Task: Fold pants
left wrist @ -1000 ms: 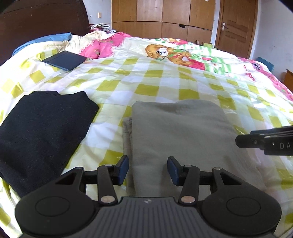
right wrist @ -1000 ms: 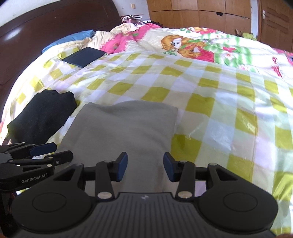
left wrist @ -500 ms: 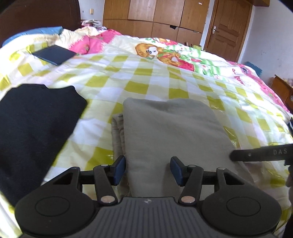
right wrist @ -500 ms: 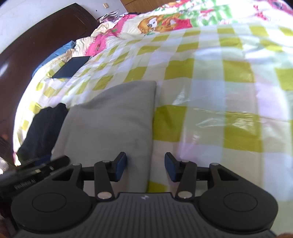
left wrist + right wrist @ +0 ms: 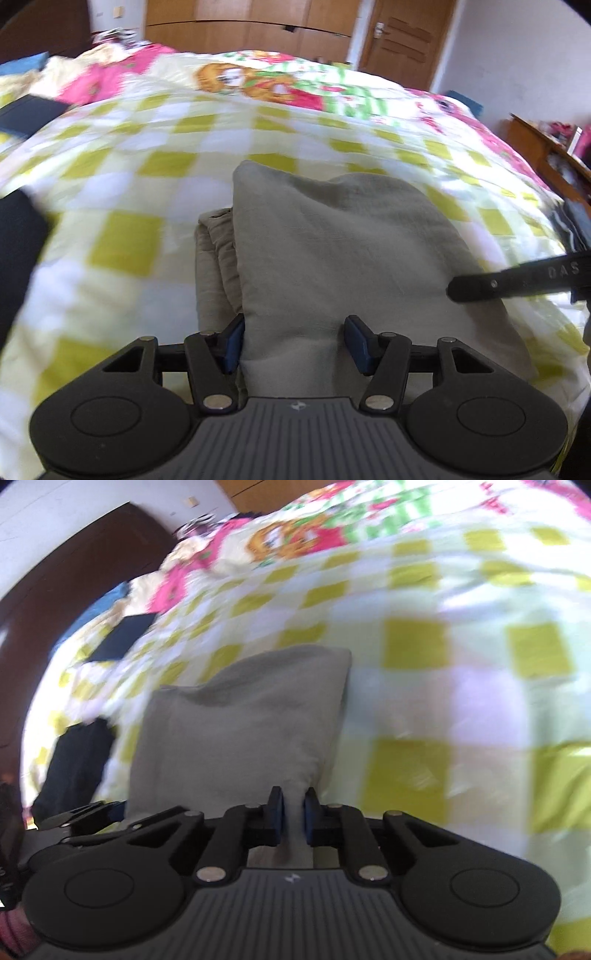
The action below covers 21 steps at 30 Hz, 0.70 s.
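A bed (image 5: 155,162) fills the room, covered by a yellow-and-white checked quilt with a pink cartoon-print blanket (image 5: 258,81) at its far edge. A dark wooden headboard (image 5: 74,576) stands at its left edge. Behind are wooden wardrobes (image 5: 251,37), a wooden door (image 5: 402,40) and a white wall (image 5: 517,55). Daylight falls brightly on the bedding.

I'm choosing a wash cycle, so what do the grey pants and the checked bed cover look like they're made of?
Grey pants: looks like matte woven cotton or linen, with fine crinkles and soft folds. Checked bed cover: seemingly thin cotton-like fabric, smooth and slightly glossy in sunlight; blur leaves its weave unclear.
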Tool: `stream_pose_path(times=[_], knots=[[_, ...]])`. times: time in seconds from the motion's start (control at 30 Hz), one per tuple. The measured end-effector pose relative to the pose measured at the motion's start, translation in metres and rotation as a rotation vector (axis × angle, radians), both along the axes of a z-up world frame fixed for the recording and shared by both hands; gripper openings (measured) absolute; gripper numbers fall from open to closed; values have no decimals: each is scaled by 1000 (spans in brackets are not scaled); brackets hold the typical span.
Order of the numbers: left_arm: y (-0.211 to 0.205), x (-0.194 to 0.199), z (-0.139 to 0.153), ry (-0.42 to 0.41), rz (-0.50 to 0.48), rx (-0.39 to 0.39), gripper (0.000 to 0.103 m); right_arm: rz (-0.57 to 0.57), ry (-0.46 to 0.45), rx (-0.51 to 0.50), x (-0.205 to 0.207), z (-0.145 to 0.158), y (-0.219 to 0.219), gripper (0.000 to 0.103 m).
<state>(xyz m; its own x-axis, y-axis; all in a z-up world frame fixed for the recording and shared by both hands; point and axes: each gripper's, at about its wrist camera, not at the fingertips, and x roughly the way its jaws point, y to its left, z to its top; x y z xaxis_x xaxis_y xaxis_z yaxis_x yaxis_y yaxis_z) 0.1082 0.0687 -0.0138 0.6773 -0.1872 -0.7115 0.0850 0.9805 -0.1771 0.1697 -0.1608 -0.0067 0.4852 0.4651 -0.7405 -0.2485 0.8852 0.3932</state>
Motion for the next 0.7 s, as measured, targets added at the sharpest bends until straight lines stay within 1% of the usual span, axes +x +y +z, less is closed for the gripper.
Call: stream_pose_path(times=[0.1,0.13,0.17,0.2,0.27,0.33,0.4,0.53,0.7], knots=[[-38,24,1,-6,-78,30,68,-54,-2,-58,22,1,-21,13],[-46,30,2,-4,-88,33,68,-58,4,-69,26,1,-25,15],[-53,34,3,0,-91,39,68,-60,2,-87,26,2,-26,19],[-59,37,5,4,-87,57,68,-75,-22,-105,21,5,-26,23],[-67,34,10,-4,-72,98,68,-100,-84,-137,3,13,-27,23],[-68,26,13,-10,-56,116,68,-121,-141,-160,-19,21,-27,23],[-67,16,15,-14,-44,125,69,-130,-173,-159,-40,26,-26,23],[-67,-4,23,-25,-7,135,70,-111,-171,-127,-74,28,-20,23],[-72,-30,31,-51,22,136,77,-93,-136,-92,-99,25,-12,23]])
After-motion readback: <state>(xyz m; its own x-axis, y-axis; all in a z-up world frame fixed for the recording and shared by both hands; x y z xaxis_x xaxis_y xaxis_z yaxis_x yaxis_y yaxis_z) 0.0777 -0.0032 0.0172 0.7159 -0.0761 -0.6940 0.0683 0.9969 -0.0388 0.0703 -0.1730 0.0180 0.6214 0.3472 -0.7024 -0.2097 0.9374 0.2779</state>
